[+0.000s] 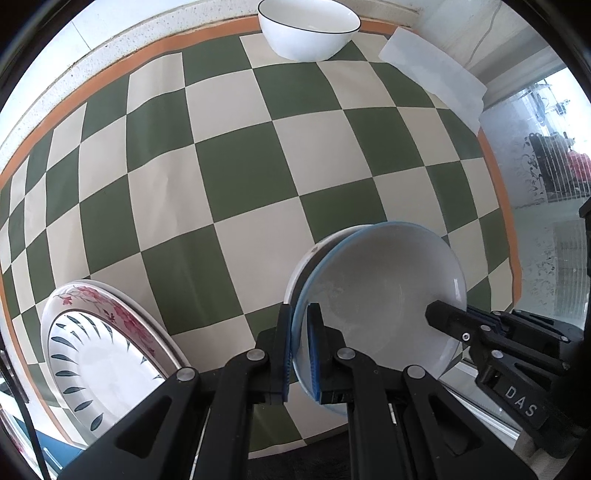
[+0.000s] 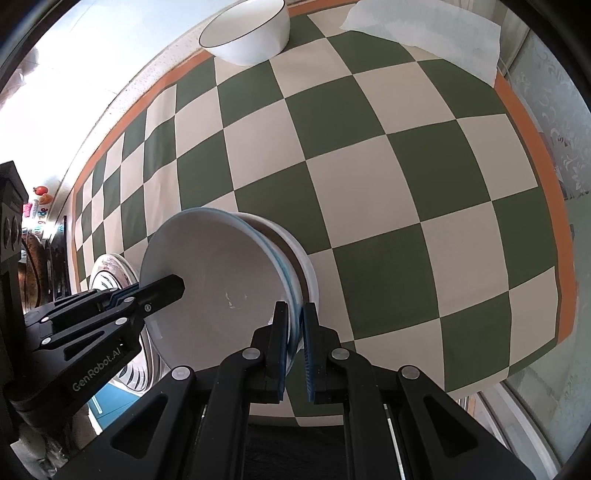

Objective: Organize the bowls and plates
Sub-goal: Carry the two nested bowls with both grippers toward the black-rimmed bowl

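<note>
Gripping glossy round blue-rimmed bowl [image 1: 380, 295] rim, left gripper [image 1: 301, 350] and right gripper [image 2: 294, 350] fingers clamped, checkered cloth [image 1: 240, 184].

Right tongs [image 2: 294, 343] clamp the rim of a blue-edged bowl [image 2: 221, 273] nested in another bowl [image 2: 308, 273]; left tongs [image 2: 162, 291] grip the opposite rim. A white bowl [image 2: 247, 35] sits far across the checkered tabletop [image 2: 388, 166].

A table [image 1: 236, 192] under a green-and-cream checked cloth [image 2: 388, 177] with an orange border; at the far edge stands a white bowl [image 1: 308, 31] with a dark rim; just beside it lies a white paper sheet [image 1: 436, 70]; at the near left edge rests a floral plate [image 1: 92, 332] with another plate on it.
</note>
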{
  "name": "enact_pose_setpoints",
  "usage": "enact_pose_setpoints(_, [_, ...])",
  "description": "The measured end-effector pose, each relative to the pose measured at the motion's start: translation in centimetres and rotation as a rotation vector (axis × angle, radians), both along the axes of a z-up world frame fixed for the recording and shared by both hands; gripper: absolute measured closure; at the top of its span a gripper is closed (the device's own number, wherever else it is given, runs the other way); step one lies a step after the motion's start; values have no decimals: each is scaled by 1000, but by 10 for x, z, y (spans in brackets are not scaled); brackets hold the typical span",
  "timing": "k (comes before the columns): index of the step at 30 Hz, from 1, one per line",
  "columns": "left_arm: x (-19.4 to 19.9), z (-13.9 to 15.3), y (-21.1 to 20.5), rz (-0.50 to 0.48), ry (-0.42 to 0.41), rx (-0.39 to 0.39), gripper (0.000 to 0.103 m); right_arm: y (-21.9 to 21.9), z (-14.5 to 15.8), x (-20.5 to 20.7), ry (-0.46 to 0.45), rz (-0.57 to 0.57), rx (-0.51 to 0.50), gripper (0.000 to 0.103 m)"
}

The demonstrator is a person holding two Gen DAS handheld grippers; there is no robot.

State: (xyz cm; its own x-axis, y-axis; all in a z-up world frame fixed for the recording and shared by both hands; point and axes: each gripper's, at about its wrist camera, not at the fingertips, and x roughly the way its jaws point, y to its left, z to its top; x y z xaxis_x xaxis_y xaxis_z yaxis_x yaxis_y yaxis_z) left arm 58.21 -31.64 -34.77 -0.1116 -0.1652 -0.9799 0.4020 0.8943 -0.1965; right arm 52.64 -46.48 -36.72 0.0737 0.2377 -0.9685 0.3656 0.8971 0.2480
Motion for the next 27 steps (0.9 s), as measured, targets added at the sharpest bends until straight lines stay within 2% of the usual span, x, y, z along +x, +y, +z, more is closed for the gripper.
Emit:
enact_pose_setpoints(7, [1, 5, 7, 14, 5, -6, 96, -1, 5, 0, 4, 7, 9, 91])
enact_pose_setpoints(11, [5, 25, 12, 31, -23, -34, 96, -7, 16, 0, -15, 2, 22, 92])
enact_pose_setpoints(14, [17, 46, 12, 58, -53, -65, 96, -17, 36, 5, -59, -12, 51, 92])
enact_pose_setpoints(16, [32, 59, 10, 88, -71, -83, 93, -25, 51, 13, -96, -18, 59, 92])
enact_pose_setpoints(20, [77, 71, 6, 155, -78, -123, 80, -44, 73, 42, -142, -34, 80, 90])
enact_pose_setpoints(21, [92, 71, 3, 173, -76, -127, 79, -49, 77, 52, -152, -37, 85, 88])
enact_pose_setpoints(23, [122, 67, -2, 200, -68, -127, 79, -58, 82, 73, -165, -42, 81, 77])
enact_pose_setpoints(27, [172, 50, -13, 247, -35, -124, 79, -80, 80, 122, -188, -60, 74, 74])
